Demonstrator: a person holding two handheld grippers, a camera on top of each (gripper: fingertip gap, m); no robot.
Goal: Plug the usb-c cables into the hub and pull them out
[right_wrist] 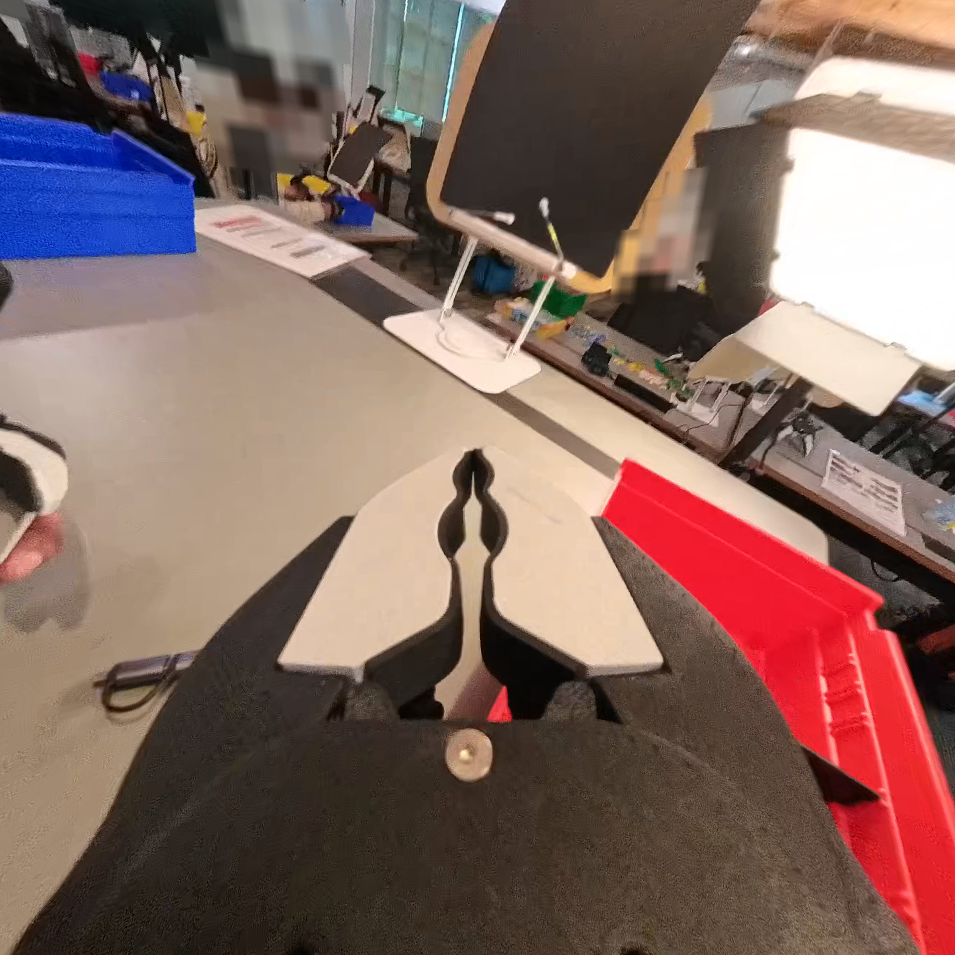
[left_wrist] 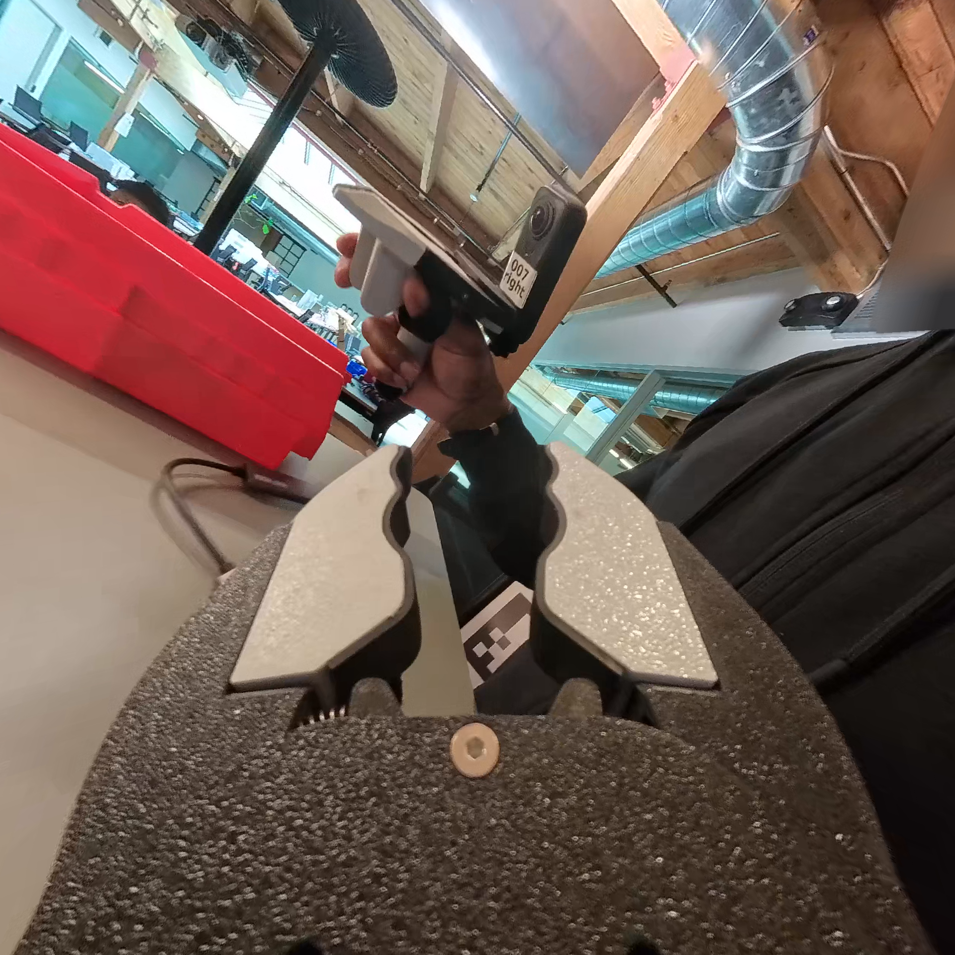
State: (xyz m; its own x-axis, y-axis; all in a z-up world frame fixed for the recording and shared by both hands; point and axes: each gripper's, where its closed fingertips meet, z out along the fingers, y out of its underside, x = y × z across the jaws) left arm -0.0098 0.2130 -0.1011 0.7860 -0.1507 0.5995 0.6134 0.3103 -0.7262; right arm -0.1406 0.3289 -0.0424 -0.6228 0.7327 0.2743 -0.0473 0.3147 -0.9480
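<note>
Hovering above the pale table [right_wrist: 217,413], both grippers carry nothing, so by the look of it the plugging has not begun, or a round has just ended; the pictures cannot settle which.

The left gripper [left_wrist: 478,496] points upward toward the ceiling and the person's dark jacket [left_wrist: 801,517], its jaws spread wide with only air between them. Farther off in the left wrist view, the right gripper is raised in a hand [left_wrist: 444,372], well above the table.

The right gripper [right_wrist: 473,467] looks level across the table, jaws clenched tip to tip and grasping nothing.

The hub [right_wrist: 155,664], a small grey block with a dark cable [right_wrist: 129,695] looped beside it, lies on the table low at the left of the right wrist view, half hidden behind the gripper body. In the left wrist view a dark cable [left_wrist: 181,511] curves across the table to a small grey piece at the foot of the red bin [left_wrist: 170,330]; whether that is the same hub cannot be told. No plug can be seen seated in a port.

The next move probably calls for tilting both grippers down toward the hub, opening the right jaws, pinning the hub with one gripper and pinching a cable close behind its plug with the other, aligned with a port.
</note>
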